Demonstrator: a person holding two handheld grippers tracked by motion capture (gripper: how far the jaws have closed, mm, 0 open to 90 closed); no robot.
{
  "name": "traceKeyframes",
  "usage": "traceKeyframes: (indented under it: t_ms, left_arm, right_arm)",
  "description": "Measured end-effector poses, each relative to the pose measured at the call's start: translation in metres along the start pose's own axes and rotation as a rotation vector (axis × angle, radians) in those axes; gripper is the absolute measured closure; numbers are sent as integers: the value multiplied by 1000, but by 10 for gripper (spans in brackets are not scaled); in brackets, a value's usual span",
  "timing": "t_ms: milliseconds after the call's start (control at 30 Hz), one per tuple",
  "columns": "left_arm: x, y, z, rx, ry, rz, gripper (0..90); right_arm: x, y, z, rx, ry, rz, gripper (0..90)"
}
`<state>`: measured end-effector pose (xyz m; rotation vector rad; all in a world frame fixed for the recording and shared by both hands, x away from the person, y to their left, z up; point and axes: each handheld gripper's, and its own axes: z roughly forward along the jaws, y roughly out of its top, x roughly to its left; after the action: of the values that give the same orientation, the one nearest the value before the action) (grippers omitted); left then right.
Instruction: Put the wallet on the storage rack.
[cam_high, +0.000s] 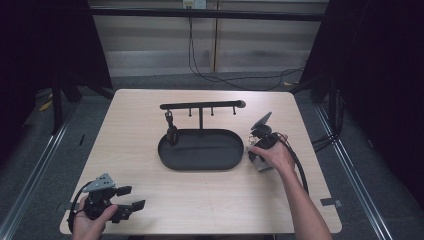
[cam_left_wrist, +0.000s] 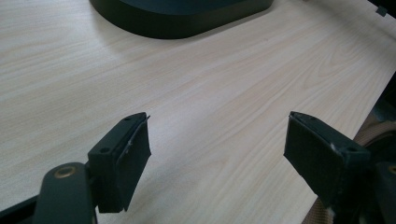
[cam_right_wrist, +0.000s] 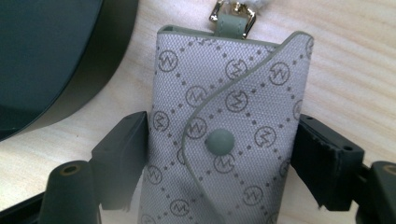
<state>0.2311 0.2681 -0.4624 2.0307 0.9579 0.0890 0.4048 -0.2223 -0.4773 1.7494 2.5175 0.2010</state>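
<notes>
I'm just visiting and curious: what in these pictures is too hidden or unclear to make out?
- Grey patterned pouch: in the right gripper view its lower end is cut off by the bottom edge; in the high view the person's hand covers most of it.
- Small dark item hanging from the black rack: too small to identify in the high view.
- Black tray: cut off by the top edge in the left gripper view.

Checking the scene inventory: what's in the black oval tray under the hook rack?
A dark strap-like item hangs from the hook rack down into the black oval tray at its left end. The rest of the tray floor looks bare. Its near inner edge is hidden by the rim.
</notes>
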Motion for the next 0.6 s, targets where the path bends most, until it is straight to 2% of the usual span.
traceKeyframes:
  t_ms: [200, 600]
  left_arm:
    - [1, 0, 1, 0, 0, -1, 222]
    - [1, 2, 1, 0, -6, 1, 221]
  right_arm:
    - [0, 1, -1, 5, -1, 29, 278]
    - [-4, -2, -10, 16, 46, 52, 322]
